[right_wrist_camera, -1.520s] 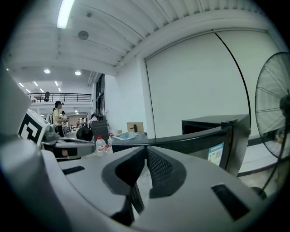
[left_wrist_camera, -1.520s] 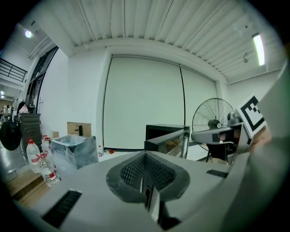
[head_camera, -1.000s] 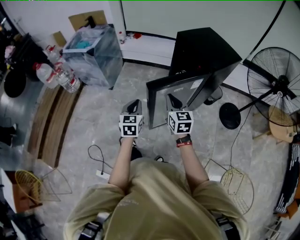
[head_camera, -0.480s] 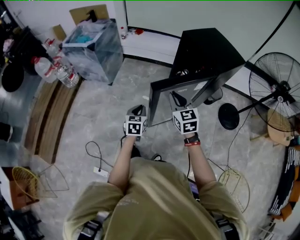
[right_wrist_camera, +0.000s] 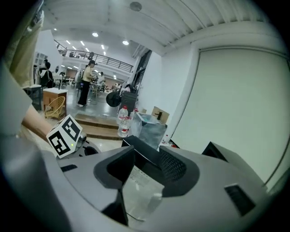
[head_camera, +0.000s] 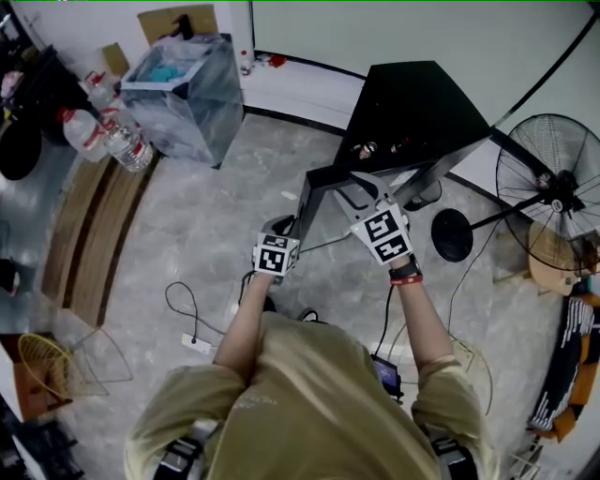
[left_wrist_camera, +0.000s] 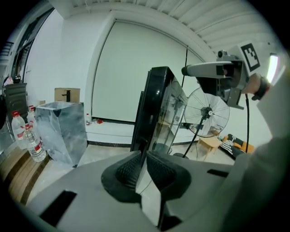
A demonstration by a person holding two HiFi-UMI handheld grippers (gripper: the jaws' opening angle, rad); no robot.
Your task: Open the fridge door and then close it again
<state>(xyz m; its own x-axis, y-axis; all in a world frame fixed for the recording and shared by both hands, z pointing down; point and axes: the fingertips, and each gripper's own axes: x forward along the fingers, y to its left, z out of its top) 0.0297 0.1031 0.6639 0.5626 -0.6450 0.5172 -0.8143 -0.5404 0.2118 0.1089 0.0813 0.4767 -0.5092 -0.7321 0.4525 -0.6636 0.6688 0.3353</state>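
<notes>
The fridge (head_camera: 412, 103) is glossy black, and its door (head_camera: 319, 192) is dark with a white label. Two cubes (head_camera: 275, 255) are white with black square markers. The floor (head_camera: 216, 216) is pale grey tile with marbled veining, crossed by a brown wooden strip (head_camera: 94, 225). The shirt (head_camera: 300, 403) is khaki and the wristband (head_camera: 406, 277) red and black. A bin (head_camera: 178, 94) wears a cloudy grey bag. The bottles (head_camera: 82, 131) are clear with red caps and labels, the fan (head_camera: 553, 178) black, the wall (head_camera: 422, 28) white.
</notes>
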